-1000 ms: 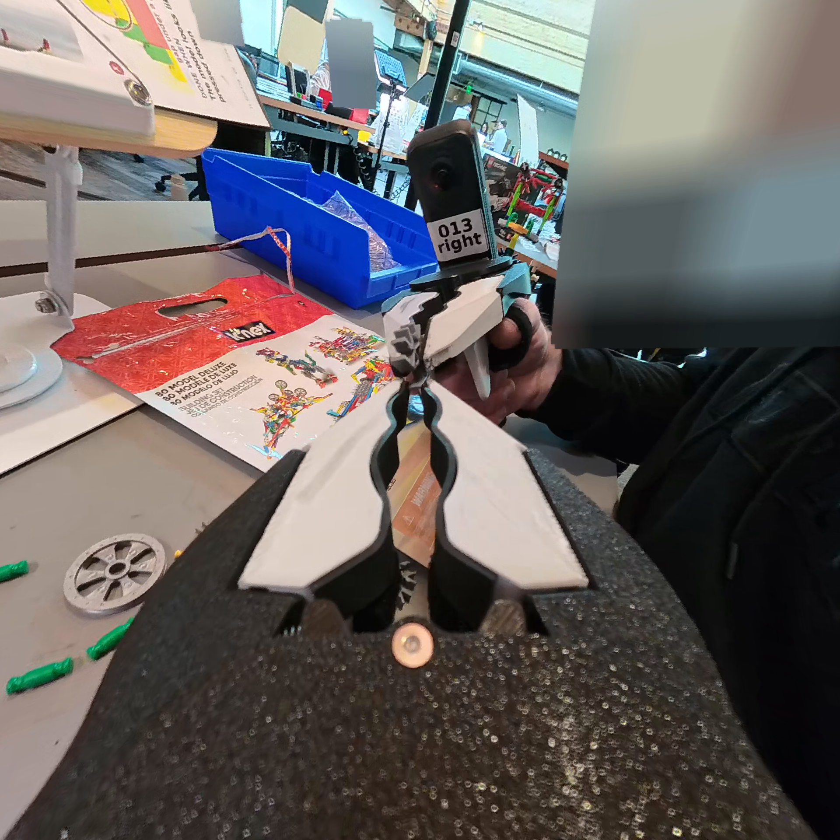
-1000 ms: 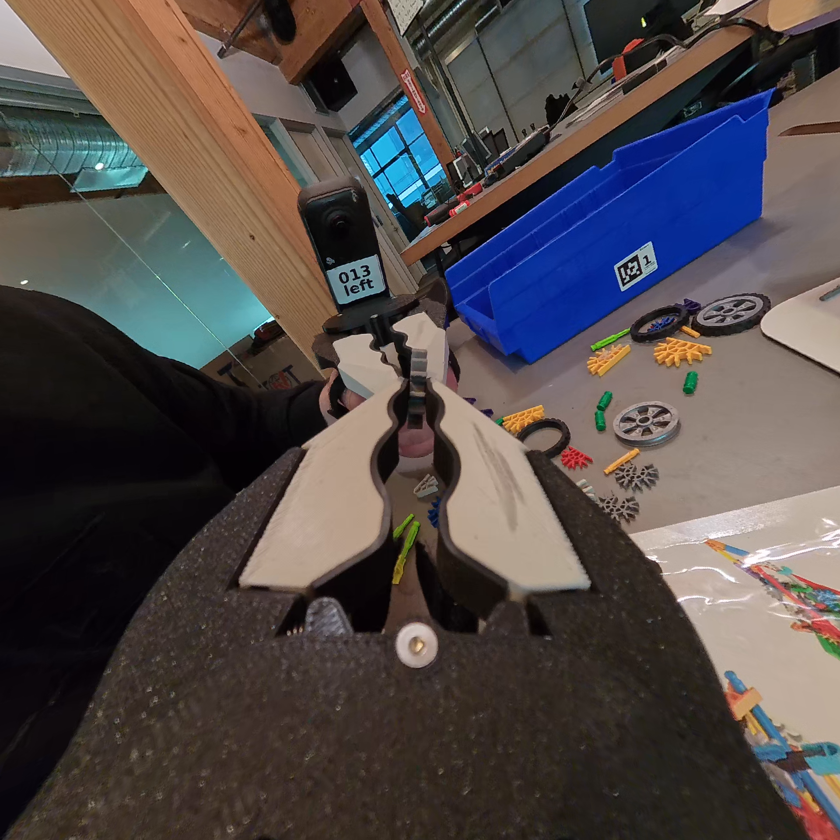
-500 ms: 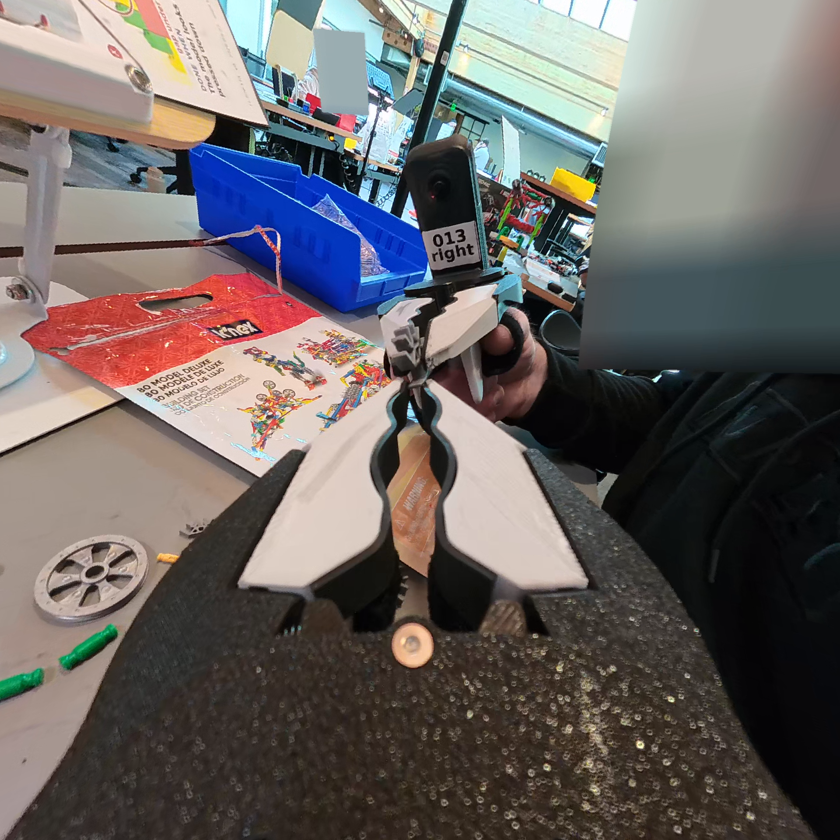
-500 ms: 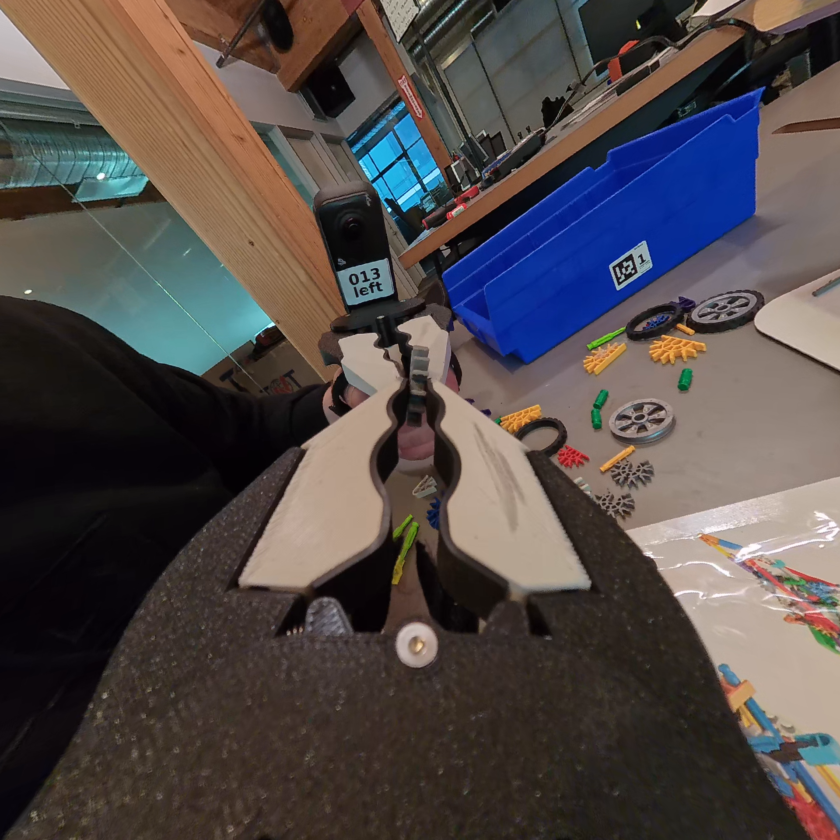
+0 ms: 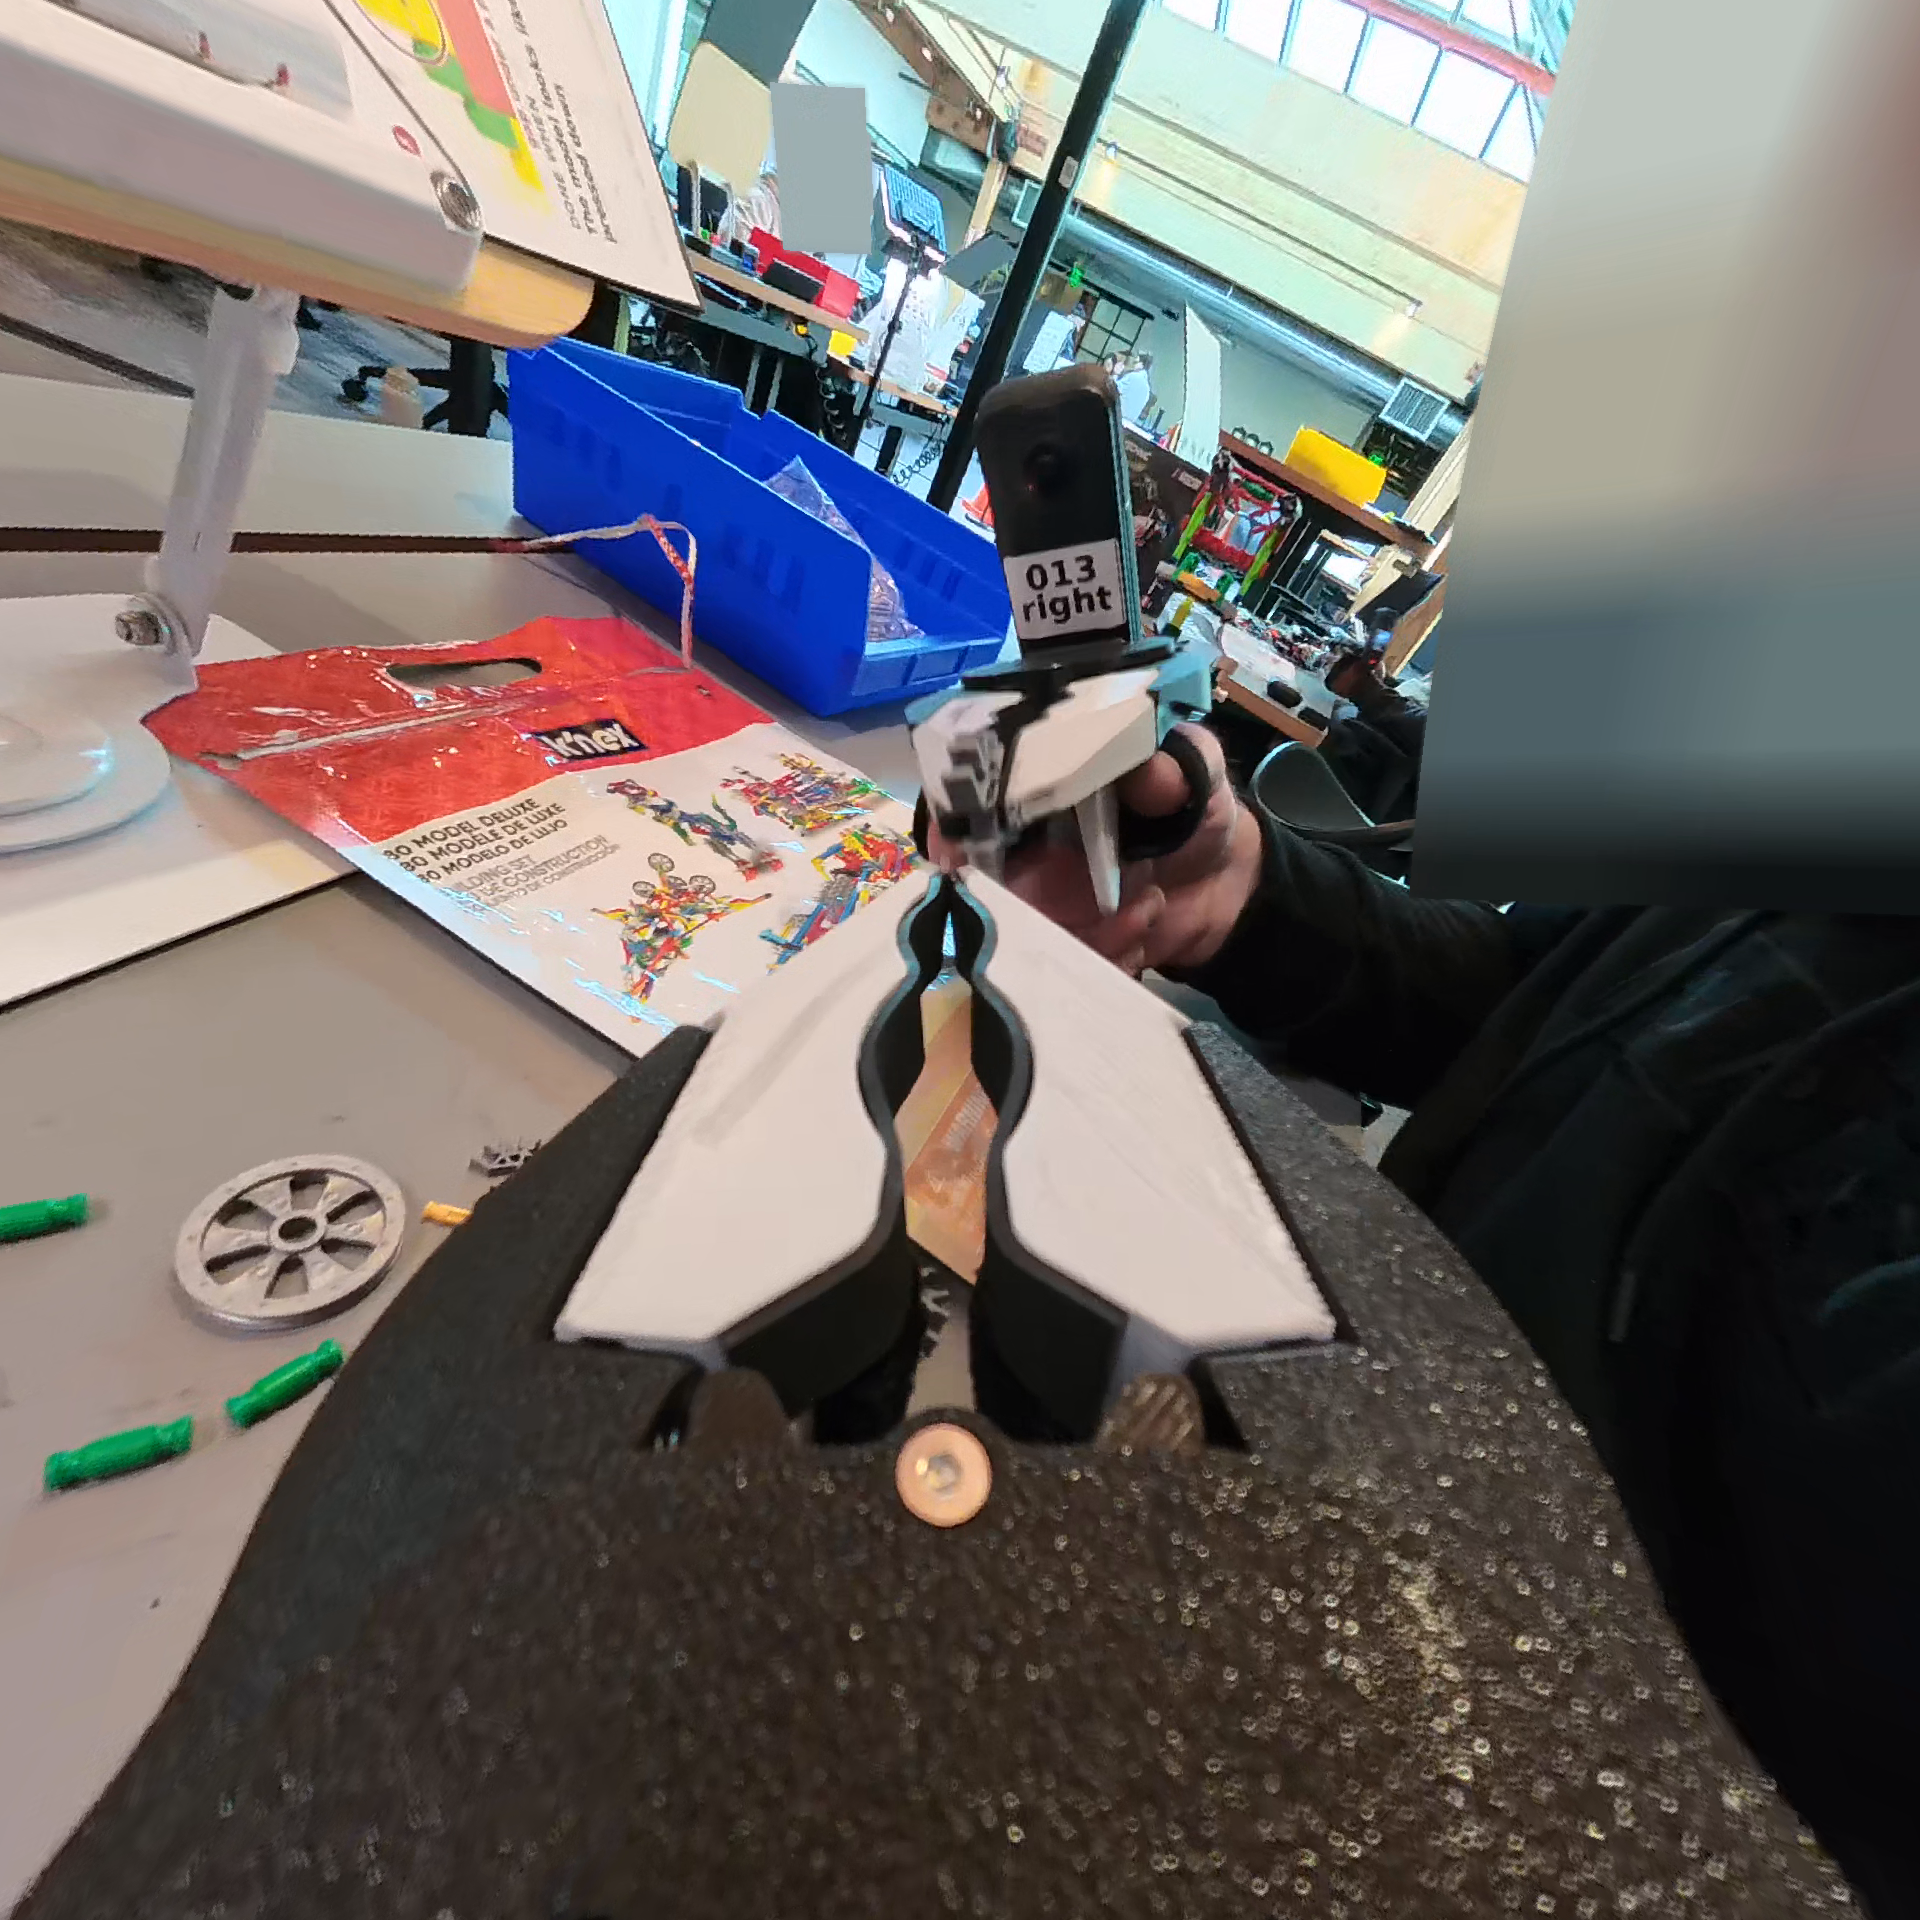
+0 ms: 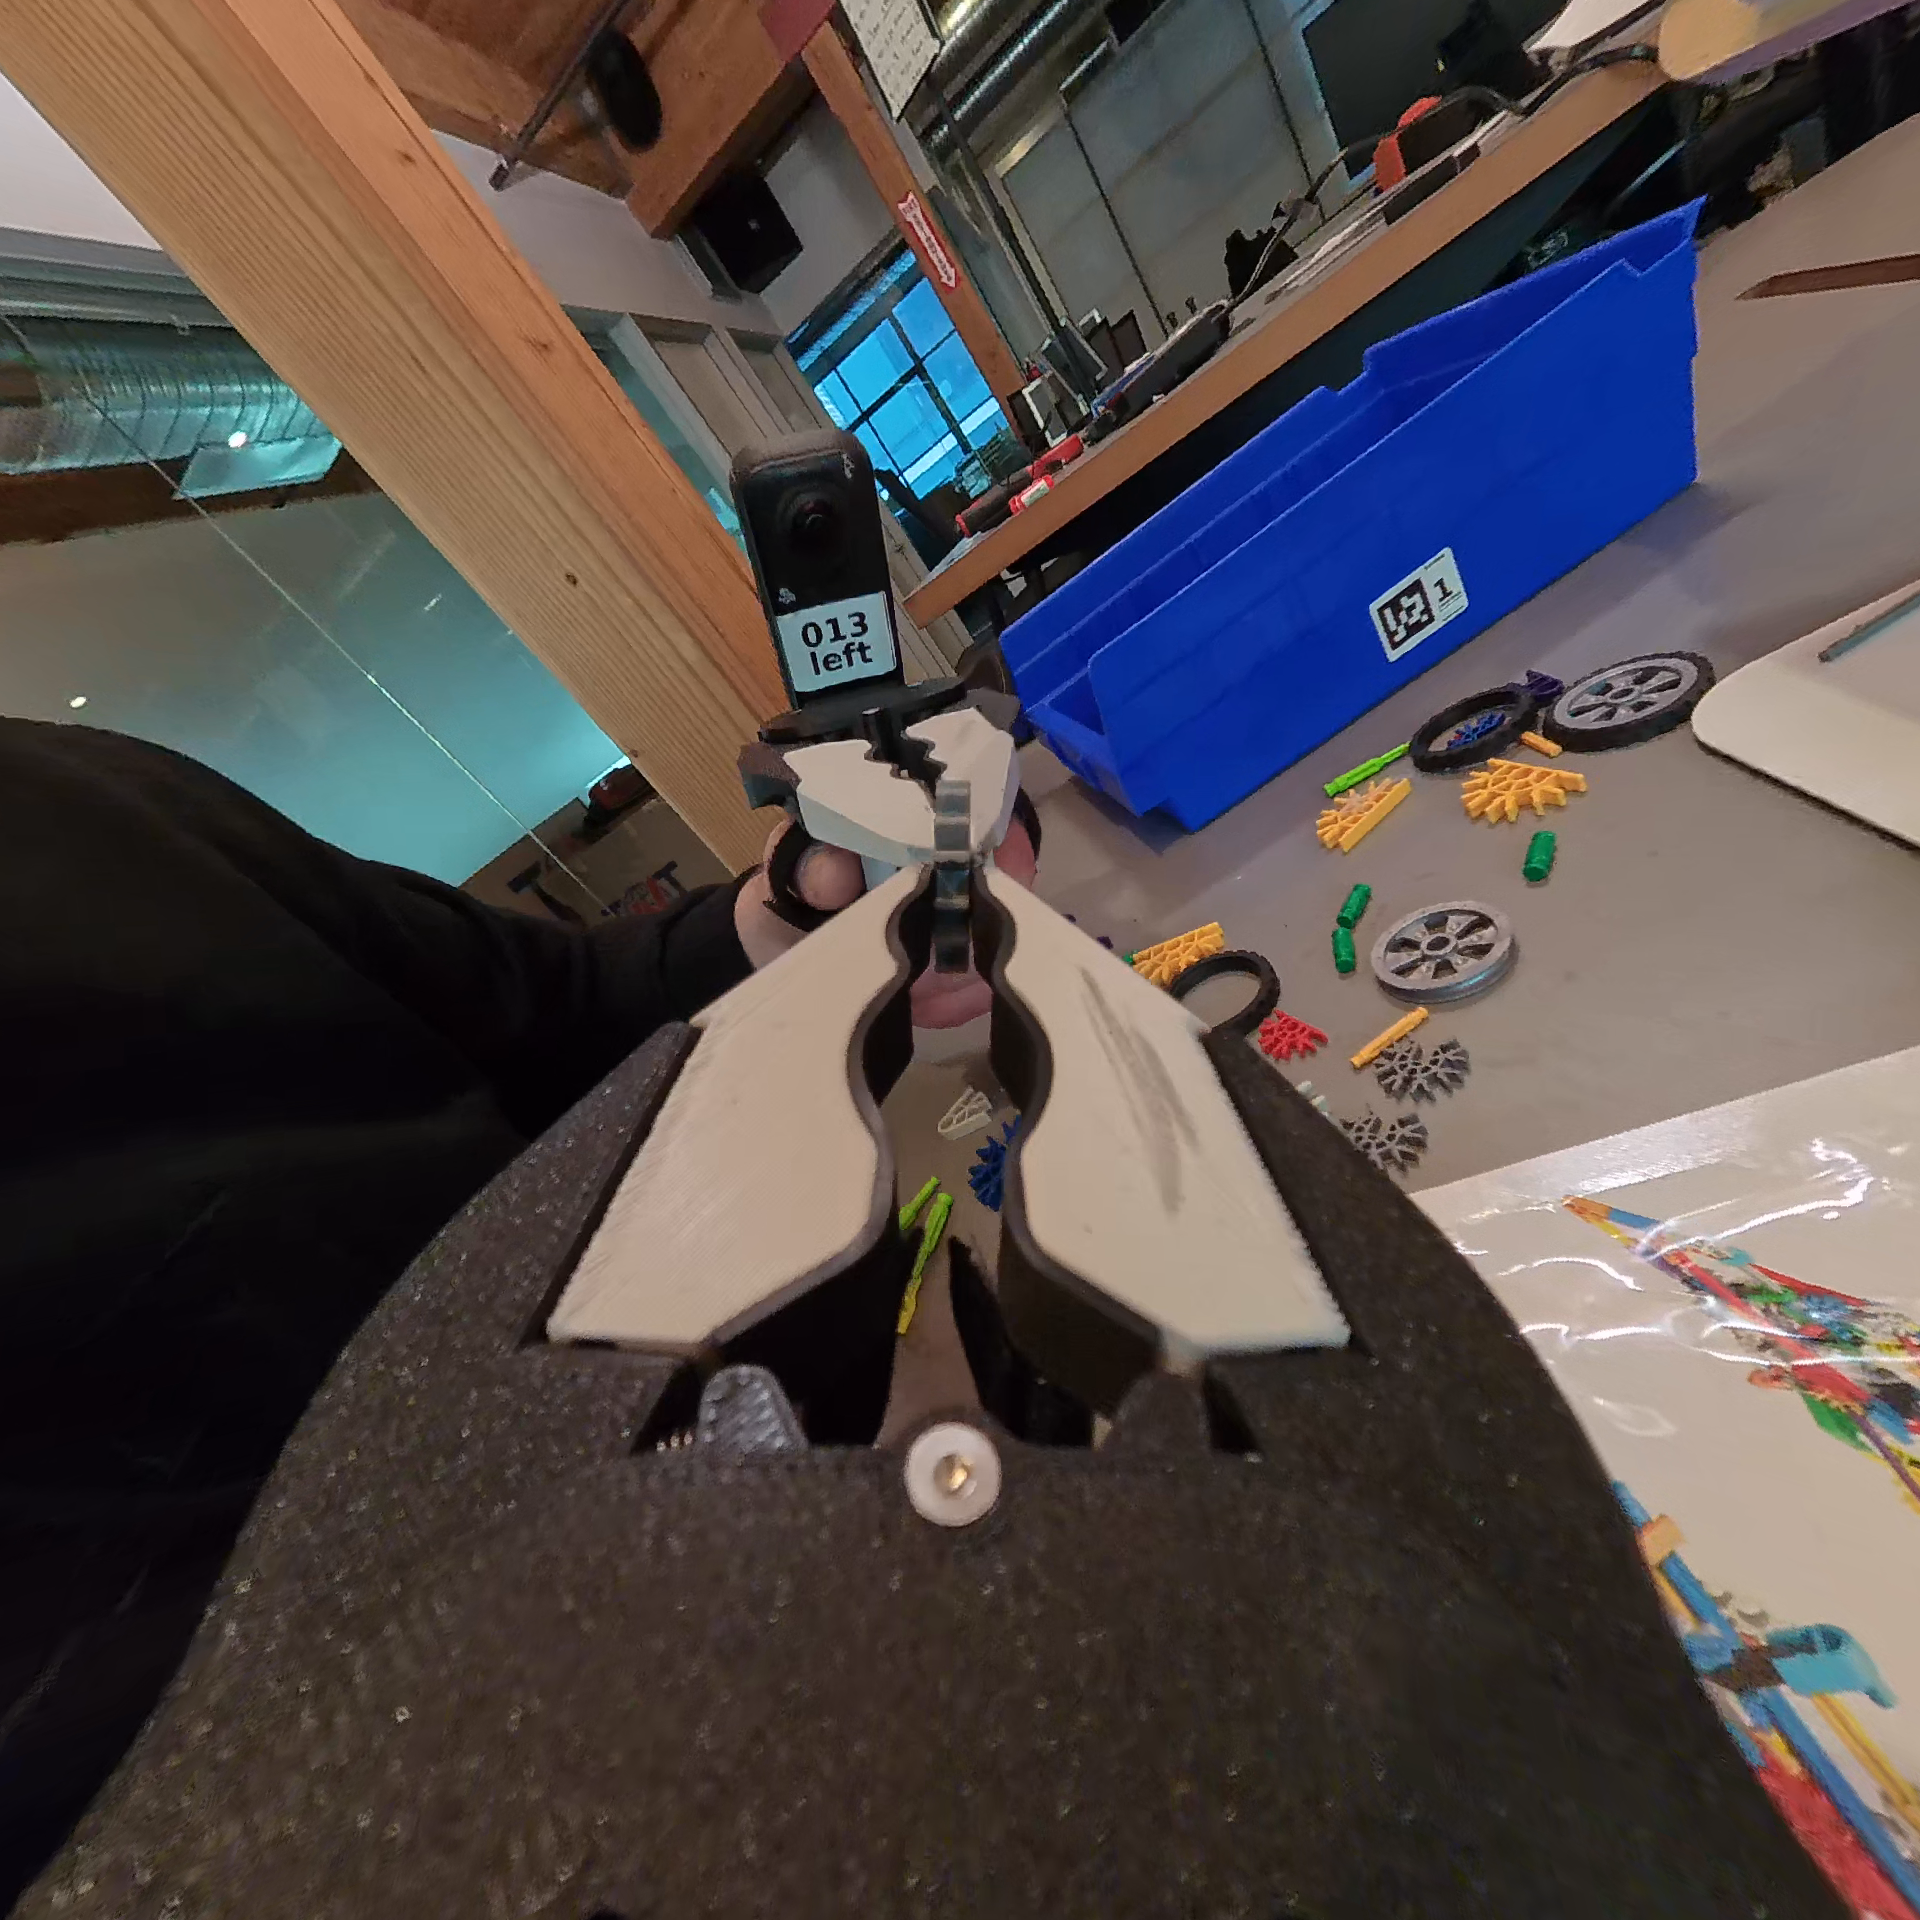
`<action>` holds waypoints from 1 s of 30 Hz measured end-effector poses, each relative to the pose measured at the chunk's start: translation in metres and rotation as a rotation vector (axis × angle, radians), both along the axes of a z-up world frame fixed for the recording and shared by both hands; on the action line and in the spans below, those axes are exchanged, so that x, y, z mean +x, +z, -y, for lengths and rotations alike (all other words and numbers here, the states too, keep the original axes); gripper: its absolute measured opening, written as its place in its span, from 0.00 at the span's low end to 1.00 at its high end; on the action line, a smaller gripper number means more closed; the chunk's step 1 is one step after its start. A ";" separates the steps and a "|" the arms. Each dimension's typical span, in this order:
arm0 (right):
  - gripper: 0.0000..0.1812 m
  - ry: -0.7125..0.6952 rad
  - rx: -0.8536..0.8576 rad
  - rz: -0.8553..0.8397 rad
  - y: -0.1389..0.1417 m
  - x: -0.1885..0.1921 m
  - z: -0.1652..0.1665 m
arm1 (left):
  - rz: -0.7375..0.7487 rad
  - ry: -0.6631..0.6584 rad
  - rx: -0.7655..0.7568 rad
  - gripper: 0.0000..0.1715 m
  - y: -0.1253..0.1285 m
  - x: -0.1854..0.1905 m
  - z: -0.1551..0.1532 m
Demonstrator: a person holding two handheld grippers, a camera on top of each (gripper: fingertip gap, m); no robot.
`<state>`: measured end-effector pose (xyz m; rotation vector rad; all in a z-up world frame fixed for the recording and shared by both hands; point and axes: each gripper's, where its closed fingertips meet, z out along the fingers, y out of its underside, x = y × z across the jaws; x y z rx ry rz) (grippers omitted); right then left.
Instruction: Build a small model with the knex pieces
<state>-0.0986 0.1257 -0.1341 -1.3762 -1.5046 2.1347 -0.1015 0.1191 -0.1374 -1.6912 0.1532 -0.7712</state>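
- Left wrist view: the left gripper (image 5: pixel 951 888) is held low over a grey surface (image 5: pixel 260 1039) and angled slightly upward. Its white, wavy-edged fingers (image 5: pixel 769 1153) are pressed together at the tips. I cannot tell whether anything thin is pinched there.
- Its body is coarse black foam-like plastic with a speckled grain.
- Facing it tip to tip is the right gripper (image 6: pixel 948 883), wrapped by a right hand (image 5: pixel 1174 894) in a black sleeve, one finger through a black ring trigger.
- Right wrist view: the right gripper's fingers are clamped on a grey toothed piece (image 6: pixel 950 831). It is flat and notched, stands on edge and pokes out past the tips, up against the left gripper's front.
- The left hand (image 6: pixel 821 894) also grips through a ring, with the forearm level.
- A glossy printed bag (image 5: pixel 582 790), red at the top, lies flat beyond the left gripper.
- A grey spoked wheel (image 5: pixel 291 1242) lies flat near short green rods (image 5: pixel 283 1366).
- A smooth blue plastic bin (image 6: pixel 1403 499) stands farther back.
- Near the bin lie yellow fan-shaped connectors (image 6: pixel 1522 787), and closer in a black rubber tyre (image 6: pixel 1231 987).
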 end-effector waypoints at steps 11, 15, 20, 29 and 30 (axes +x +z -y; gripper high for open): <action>0.03 0.090 0.057 0.049 -0.011 0.007 0.015 | 0.002 -0.026 -0.030 0.07 -0.004 0.009 0.003; 0.03 0.104 0.077 0.069 -0.016 0.007 0.018 | -0.001 -0.024 -0.031 0.02 -0.006 0.012 0.007; 0.03 0.119 0.104 0.073 -0.019 0.008 0.025 | 0.016 -0.008 -0.035 0.00 -0.006 0.009 0.010; 0.03 0.026 0.031 0.054 -0.012 -0.001 0.009 | -0.121 0.094 0.006 0.12 -0.006 0.002 0.005; 0.03 0.026 0.018 0.051 -0.011 -0.001 0.009 | -0.173 0.106 0.023 0.12 -0.007 0.005 0.005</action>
